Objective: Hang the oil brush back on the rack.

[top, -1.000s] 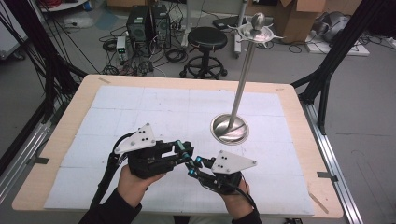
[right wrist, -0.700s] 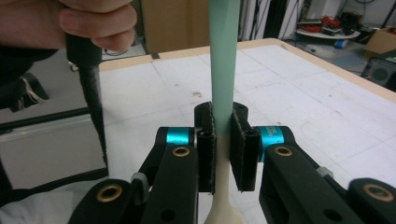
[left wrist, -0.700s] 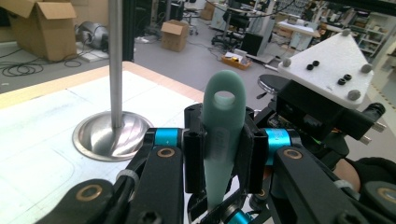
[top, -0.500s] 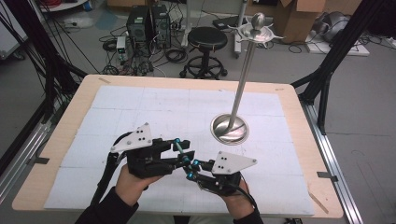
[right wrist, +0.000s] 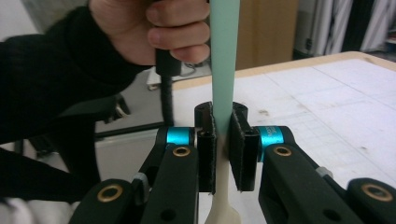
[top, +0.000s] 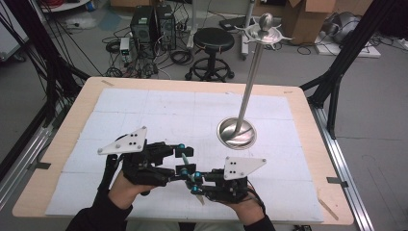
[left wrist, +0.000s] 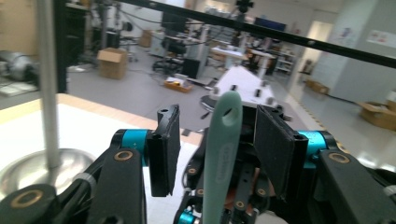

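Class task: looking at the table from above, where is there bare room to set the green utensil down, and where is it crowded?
Bare mat lies along the far edge and the left side, left of the metal stand. There is also room at the right edge, beyond the stand's base. It is crowded near the front, where the left tool and right tool meet around the green utensil.

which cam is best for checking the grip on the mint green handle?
Right gripper view: right gripper pads clamp the mint green handle up close. Left gripper view shows its holed end between the left gripper's open jaws, which have just been opening. High view: handle barely visible.
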### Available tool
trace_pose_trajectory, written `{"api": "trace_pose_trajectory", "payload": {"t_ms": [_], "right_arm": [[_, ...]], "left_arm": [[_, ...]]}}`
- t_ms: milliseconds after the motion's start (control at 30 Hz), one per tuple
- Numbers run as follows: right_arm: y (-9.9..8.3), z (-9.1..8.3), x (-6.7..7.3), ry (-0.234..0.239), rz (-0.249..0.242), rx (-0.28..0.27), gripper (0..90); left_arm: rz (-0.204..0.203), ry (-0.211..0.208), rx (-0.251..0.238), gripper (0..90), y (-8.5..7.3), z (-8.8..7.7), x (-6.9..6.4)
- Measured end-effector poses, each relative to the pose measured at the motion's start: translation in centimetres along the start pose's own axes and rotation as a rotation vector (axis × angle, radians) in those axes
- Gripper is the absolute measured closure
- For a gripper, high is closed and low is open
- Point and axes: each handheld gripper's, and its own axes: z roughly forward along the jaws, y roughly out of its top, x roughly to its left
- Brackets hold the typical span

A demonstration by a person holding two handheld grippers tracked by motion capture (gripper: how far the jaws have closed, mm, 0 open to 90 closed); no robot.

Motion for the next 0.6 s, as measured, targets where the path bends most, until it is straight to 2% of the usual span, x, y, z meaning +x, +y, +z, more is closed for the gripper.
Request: {"api": "trace_pose_trajectory", "payload": {"t_ms": [133,300,600], "right_arm": [[-0.14,0.05,-0.10,0.051,-0.007,0.003,82.0],[-0.30,0.10,-0.20,0.111,0.010,-0.011,82.0],[-0.55,0.11,-0.47,0.185,0.016,-0.025,81.9]], "left_arm": [[-0.005,-0.038,0.007,57.2,-0.08,0.03,0.01],[-0.003,-0.079,-0.001,62.5,-0.07,-0.13,-0.01],[-0.005,-0.133,-0.013,70.2,-0.07,-0.20,-0.14]]}}
